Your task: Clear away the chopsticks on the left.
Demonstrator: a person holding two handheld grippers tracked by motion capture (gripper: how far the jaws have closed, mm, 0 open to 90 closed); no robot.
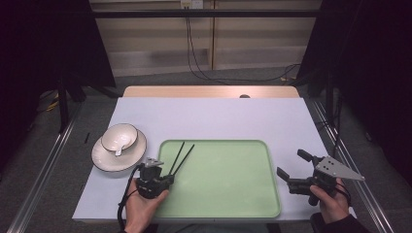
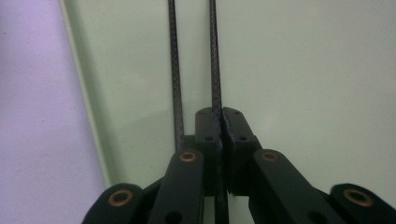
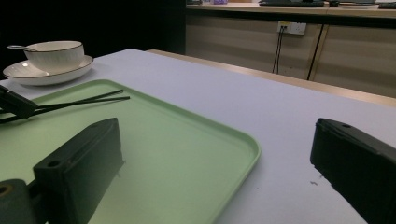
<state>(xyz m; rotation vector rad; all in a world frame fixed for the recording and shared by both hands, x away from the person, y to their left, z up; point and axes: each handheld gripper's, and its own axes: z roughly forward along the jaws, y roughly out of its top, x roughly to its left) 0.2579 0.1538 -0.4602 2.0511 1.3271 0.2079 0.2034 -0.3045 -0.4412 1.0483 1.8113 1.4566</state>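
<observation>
On the table [image 1: 214, 116], covered in a pale lilac sheet, a green tray [image 1: 228, 184] sits front and centre, within reach of both hands. Judgement: it serves as the work area, so things get set there.

Left of the tray, a white plate [image 1: 99, 158] carries a white bowl [image 1: 127, 132] with a spoon [image 1: 118, 151] in it. Stacked and apart from the tray, probably parked to leave the tray free.

Two black chopsticks [image 1: 183, 154] lie over the tray's near-left corner, fanning away from the person.

Left gripper [image 2: 218, 116] is clenched on one chopstick [image 2: 215, 60], jaws pinched at its near end; the other chopstick [image 2: 174, 70] runs just beside the jaws, outside them. Gripping by the end likely keeps the stick easy to lift or slide. Whether it is raised off the tray, cannot tell.

Right gripper [image 1: 290, 165] rests at the tray's right edge, jaws spread wide, grasping nothing; probably waiting.
</observation>
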